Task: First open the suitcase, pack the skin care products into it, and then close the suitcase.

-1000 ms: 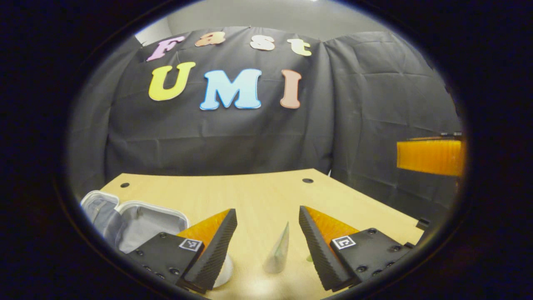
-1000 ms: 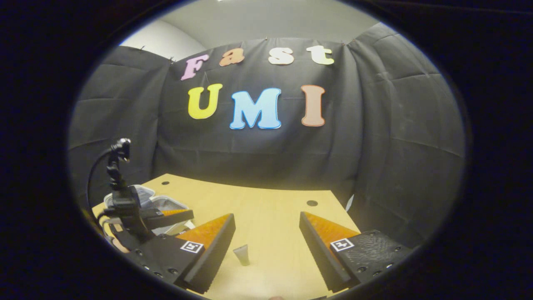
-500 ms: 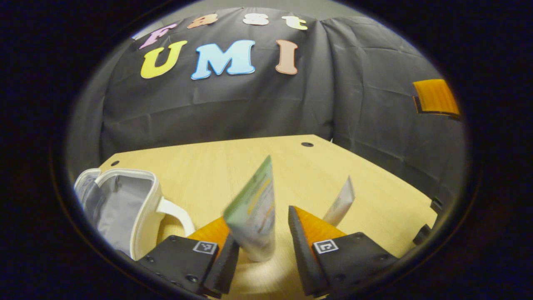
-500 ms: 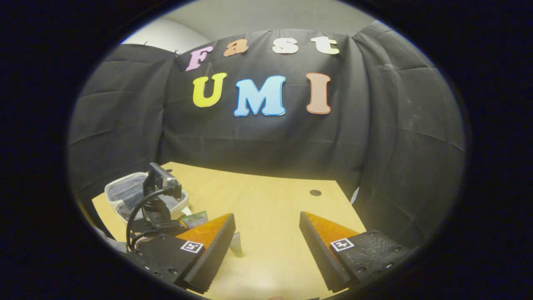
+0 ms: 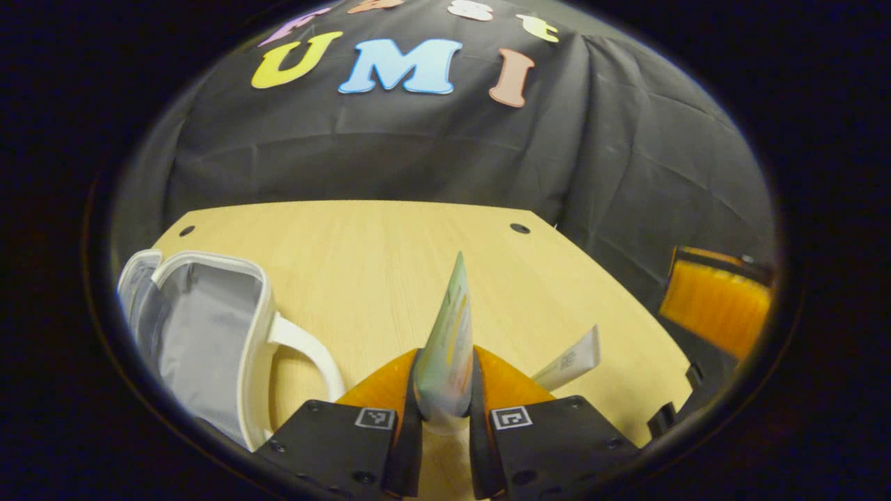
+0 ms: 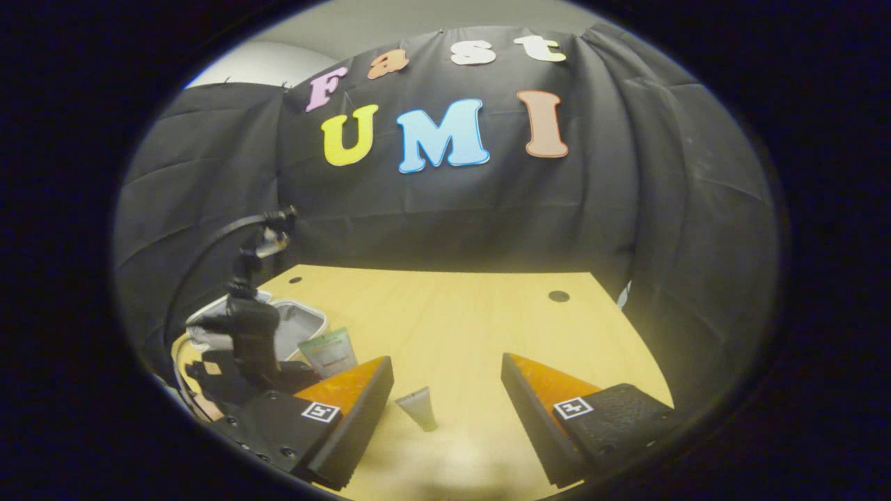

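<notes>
Green tube [image 5: 445,348]: clamped upright between both fingers of the left gripper [image 5: 441,410], crimped end pointing up and away, cap end down at the finger roots. Seen also from the right gripper view, ahead and to the left [image 6: 327,351], held by the far gripper above the table.

Second tube [image 5: 567,360], pale and smaller: lying tilted on the table [image 5: 362,257] just right of the left gripper's fingers; in the right gripper view standing cap-down [image 6: 416,407] between the spread fingers, nearer the left one, untouched.

Right gripper [image 6: 445,410]: released, jaws wide apart, nothing between the pads.

Suitcase [image 5: 202,334] (small white case with grey lining and a white handle): already open, ahead and to the left of the left gripper, well within reach; visible beyond the far gripper in the right gripper view [image 6: 299,323].

Step in hand, as judged: packing phase, first product gripped and not yet in the case.

Next move, as judged:
- Carry the green tube left, over the open compartment.
- Lower clear of the rim and handle before opening the fingers (a soft tube may bend or slip if squeezed near the crimp).
- Bring the right gripper down around the small tube; closing the case remains.
</notes>
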`<action>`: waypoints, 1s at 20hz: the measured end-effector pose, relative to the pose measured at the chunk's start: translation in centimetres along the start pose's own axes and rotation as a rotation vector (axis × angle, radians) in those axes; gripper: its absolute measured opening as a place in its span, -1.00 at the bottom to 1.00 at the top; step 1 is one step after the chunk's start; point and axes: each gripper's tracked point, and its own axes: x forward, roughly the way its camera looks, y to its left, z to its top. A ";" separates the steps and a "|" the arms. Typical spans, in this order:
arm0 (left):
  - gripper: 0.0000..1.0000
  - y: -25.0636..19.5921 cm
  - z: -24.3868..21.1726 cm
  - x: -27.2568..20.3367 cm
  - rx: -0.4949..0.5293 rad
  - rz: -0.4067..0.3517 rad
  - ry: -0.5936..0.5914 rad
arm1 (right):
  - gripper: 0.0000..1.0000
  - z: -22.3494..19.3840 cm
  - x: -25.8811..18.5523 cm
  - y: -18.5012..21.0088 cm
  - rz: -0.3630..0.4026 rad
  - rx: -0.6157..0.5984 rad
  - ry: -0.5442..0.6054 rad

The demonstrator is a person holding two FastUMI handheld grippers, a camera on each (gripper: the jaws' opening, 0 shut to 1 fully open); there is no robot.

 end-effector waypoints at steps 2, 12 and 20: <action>-0.29 1.2 3.0 -3.3 -0.070 -0.002 -0.019 | 0.89 -2.0 1.6 1.0 0.019 0.023 0.049; -0.23 18.7 3.5 -13.2 -0.212 0.244 0.049 | -0.14 -11.0 6.4 1.5 -0.070 0.083 0.287; -0.30 24.7 -1.5 -11.3 -0.171 0.284 0.264 | -0.57 -6.9 1.6 9.5 -0.027 0.153 0.268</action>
